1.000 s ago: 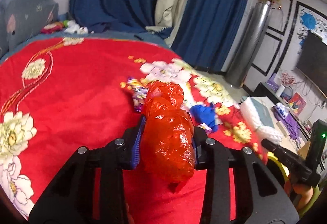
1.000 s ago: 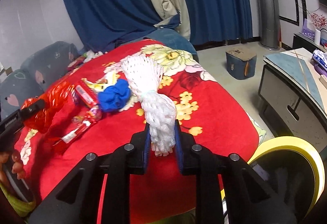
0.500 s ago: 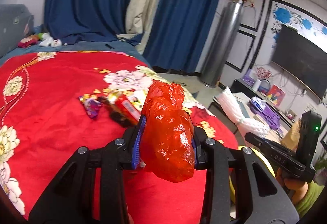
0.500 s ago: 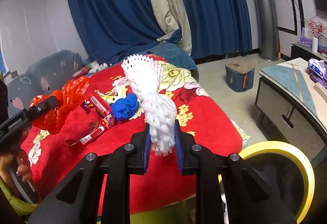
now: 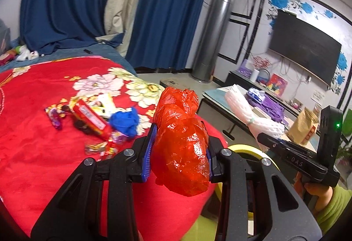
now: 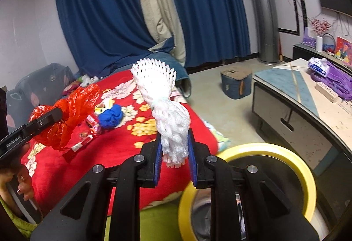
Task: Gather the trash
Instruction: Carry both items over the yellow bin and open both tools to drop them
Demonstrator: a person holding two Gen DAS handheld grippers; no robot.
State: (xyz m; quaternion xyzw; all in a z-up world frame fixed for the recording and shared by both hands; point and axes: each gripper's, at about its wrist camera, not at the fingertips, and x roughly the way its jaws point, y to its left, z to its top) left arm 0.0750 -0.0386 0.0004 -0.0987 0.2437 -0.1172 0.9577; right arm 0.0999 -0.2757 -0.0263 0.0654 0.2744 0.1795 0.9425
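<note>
Trash run, mid-carry: the left gripper [image 5: 179, 150] is clamped on a crumpled red plastic bag [image 5: 181, 142], and the right gripper [image 6: 175, 153] is pinched on a white foam fruit net [image 6: 167, 115], both lifted clear of the bed [image 5: 33, 153] for dropping into the yellow-rimmed bin [image 6: 270, 153] at 5 o'clock. Since a second ago both views have swung from the bed toward the bin; wrappers [image 5: 92, 117] and a blue wad [image 5: 125, 121] remain at 10 o'clock.

Red flowered bed [image 5: 33, 153] lying ahead and left of the tools.
Candy wrappers [image 5: 96, 148], a red packet [image 5: 92, 120] and a blue wad [image 5: 124, 121] are lying together on it.
</note>
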